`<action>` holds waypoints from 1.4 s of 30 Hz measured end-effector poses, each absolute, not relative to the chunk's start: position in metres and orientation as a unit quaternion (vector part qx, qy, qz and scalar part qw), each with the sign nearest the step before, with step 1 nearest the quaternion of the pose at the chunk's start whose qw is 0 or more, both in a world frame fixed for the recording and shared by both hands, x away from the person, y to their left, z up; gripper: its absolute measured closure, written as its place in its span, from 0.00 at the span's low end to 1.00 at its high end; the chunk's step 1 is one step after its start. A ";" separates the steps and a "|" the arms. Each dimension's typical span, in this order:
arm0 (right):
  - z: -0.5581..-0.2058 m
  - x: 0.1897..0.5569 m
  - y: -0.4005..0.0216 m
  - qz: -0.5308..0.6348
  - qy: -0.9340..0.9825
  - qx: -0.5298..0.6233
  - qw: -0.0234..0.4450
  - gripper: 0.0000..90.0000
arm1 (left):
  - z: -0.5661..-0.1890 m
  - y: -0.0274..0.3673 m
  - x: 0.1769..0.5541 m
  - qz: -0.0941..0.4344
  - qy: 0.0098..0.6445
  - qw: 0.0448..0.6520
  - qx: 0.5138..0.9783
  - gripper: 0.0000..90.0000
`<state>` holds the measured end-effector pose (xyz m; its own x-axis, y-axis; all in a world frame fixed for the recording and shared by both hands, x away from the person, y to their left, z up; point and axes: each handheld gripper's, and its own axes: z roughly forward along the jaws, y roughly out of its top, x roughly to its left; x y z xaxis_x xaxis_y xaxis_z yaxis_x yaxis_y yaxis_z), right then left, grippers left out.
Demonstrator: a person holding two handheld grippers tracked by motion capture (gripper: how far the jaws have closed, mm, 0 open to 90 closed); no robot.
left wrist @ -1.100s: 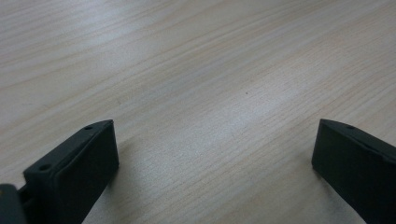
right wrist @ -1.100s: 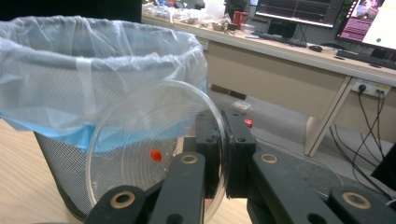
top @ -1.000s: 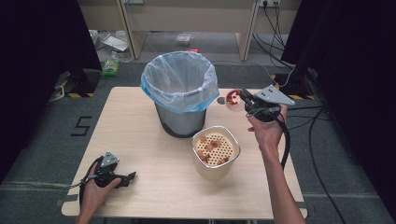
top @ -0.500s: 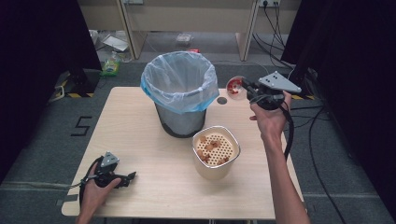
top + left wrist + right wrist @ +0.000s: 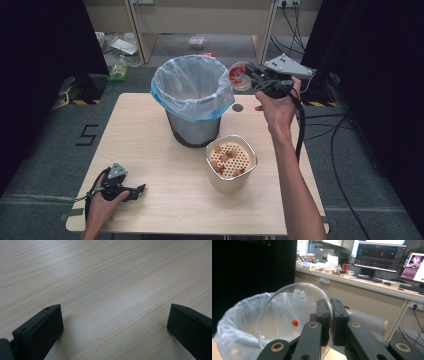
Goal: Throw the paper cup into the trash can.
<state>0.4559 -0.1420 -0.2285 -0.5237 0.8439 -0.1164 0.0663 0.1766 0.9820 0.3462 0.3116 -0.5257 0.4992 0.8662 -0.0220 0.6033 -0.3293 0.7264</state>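
While my right tongs (image 5: 248,76) pinch one clear dish (image 5: 294,320) holding one red bit (image 5: 295,322) beside one bin (image 5: 192,100), my left tongs (image 5: 139,189) rest spread on the table (image 5: 165,175).

The high view looks forward and down on the wooden table (image 5: 165,165) from above its near edge. The left gripper view sits close over that tabletop (image 5: 105,277), lower left of the high view. The right gripper view faces level past the lined bin (image 5: 234,325), which both it and the high view (image 5: 192,95) share.
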 end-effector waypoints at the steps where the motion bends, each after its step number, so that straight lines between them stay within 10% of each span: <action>1: -0.227 0.458 -0.137 0.546 0.682 0.332 0.355 0.96 | -0.526 0.312 0.346 0.189 0.463 0.348 0.793 0.00; 20: -0.232 0.503 -0.068 0.537 0.711 0.321 0.321 0.94 | -0.526 0.311 0.346 0.190 0.464 0.348 0.792 0.00; 26: -0.241 0.517 -0.053 0.542 0.709 0.330 0.307 0.80 | -0.526 0.311 0.345 0.190 0.464 0.347 0.793 0.00; 42: -0.244 0.490 -0.134 0.505 0.709 0.370 0.324 0.65 | -0.526 0.311 0.345 0.190 0.464 0.347 0.792 0.00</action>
<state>0.4902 -0.1343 -0.2437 -0.5160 0.8522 -0.0865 0.1971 0.2164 0.9562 0.3454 0.3115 -0.5257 0.4968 0.8676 -0.0210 0.6034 -0.3280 0.7268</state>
